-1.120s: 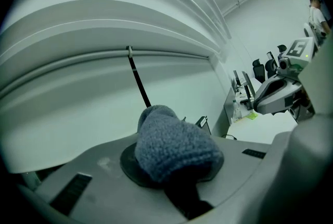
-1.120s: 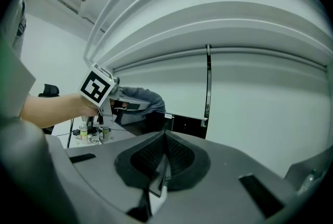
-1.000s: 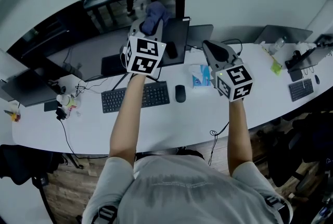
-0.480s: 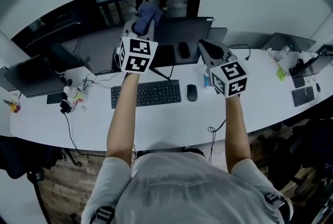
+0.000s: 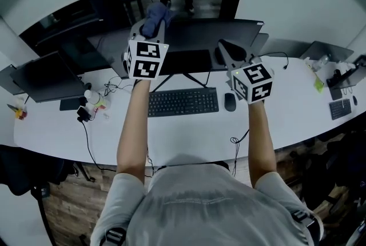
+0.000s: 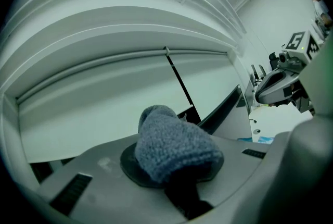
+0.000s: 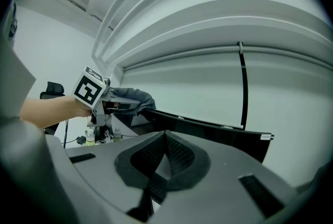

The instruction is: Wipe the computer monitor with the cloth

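White desk (image 5: pixel 189 139), both arms outstretched, left gripper (image 5: pixel 151 27) clamping cloth (image 5: pixel 157 14) at monitor (image 5: pixel 220 33) top, right gripper (image 5: pixel 225 46) closed, empty

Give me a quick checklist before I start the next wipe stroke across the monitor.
1. Cloth clamped in the left gripper: ok, jaws shut on it.
2. Cloth at the monitor: ok, by its upper left corner in the right gripper view.
3. Cloth pressing on the screen: cannot tell, contact is not visible.
4. Right gripper free: ok, jaws together, nothing between them.
5. Keyboard and mouse out of the way: ok, lying on the desk below the monitor.
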Action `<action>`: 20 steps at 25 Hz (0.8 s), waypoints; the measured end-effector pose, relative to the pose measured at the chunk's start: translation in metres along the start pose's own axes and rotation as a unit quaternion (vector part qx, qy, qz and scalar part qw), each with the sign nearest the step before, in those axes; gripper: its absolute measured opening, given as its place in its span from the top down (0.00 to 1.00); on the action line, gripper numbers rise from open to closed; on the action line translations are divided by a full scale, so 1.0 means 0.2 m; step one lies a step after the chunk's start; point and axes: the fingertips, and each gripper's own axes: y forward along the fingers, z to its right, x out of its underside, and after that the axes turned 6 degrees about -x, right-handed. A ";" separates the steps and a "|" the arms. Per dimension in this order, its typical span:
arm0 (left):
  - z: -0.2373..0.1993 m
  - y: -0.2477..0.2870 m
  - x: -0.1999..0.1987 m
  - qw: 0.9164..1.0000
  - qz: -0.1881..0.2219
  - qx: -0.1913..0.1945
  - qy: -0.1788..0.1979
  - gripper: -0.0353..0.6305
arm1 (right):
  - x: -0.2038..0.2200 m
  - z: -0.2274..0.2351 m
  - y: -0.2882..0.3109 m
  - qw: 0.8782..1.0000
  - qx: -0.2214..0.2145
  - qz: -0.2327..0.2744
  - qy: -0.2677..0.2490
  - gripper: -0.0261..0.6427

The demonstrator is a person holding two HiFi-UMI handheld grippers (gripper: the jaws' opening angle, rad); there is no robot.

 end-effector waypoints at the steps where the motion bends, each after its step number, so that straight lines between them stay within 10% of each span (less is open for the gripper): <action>1: -0.05 -0.02 0.02 1.000 -0.002 -0.003 -0.004 0.88 | -0.02 -0.04 0.03 1.000 -0.002 0.001 -0.002 0.96; 20: -0.83 -0.31 0.38 0.998 -0.009 -0.060 -0.020 0.88 | -0.13 -0.61 0.56 0.999 -0.042 0.009 -0.004 0.96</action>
